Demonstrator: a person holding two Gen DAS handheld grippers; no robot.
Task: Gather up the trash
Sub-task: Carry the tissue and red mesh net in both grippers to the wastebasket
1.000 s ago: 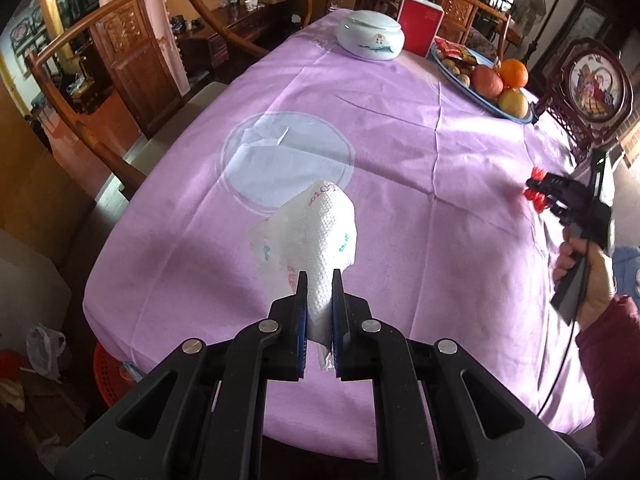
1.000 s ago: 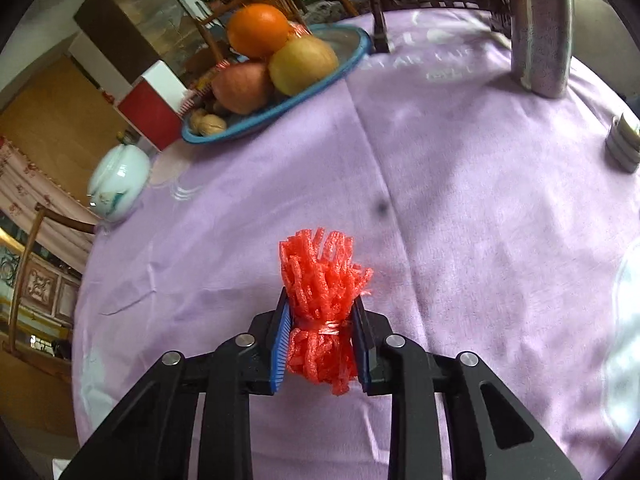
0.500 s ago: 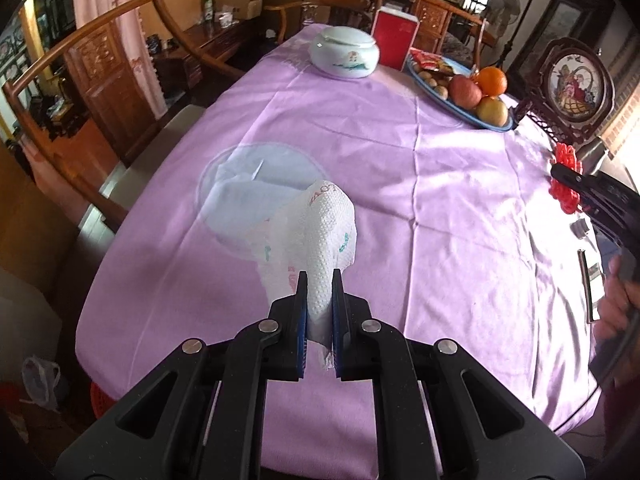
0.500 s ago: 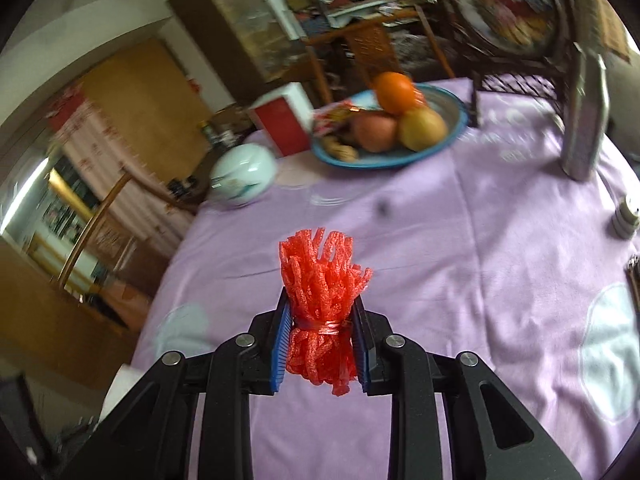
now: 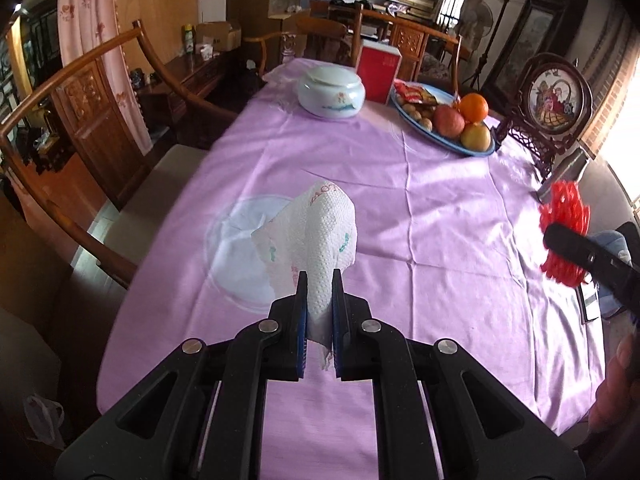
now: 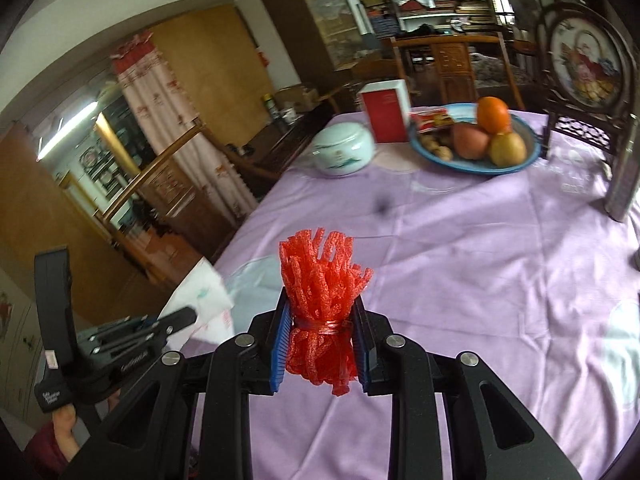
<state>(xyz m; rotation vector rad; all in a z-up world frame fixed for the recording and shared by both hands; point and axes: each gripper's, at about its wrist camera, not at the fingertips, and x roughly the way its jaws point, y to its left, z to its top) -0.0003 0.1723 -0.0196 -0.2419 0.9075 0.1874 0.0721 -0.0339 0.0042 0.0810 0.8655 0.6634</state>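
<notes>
Left tongs (image 5: 320, 300) pinching crumpled tissue (image 5: 320, 232); right tongs (image 6: 320, 332) pinching red netting (image 6: 320, 292).

Left gripper (image 5: 319, 312): matte black plastic frame, lower centre of frame, triangular cut-outs, four round silver screws, blue ribbed pads inside fingers. Right gripper (image 6: 320, 336): same black build, silver screws, blue pads. Lower left of right view: black handle with small white lettering, dark red sleeve (image 6: 48, 446) beneath.
</notes>
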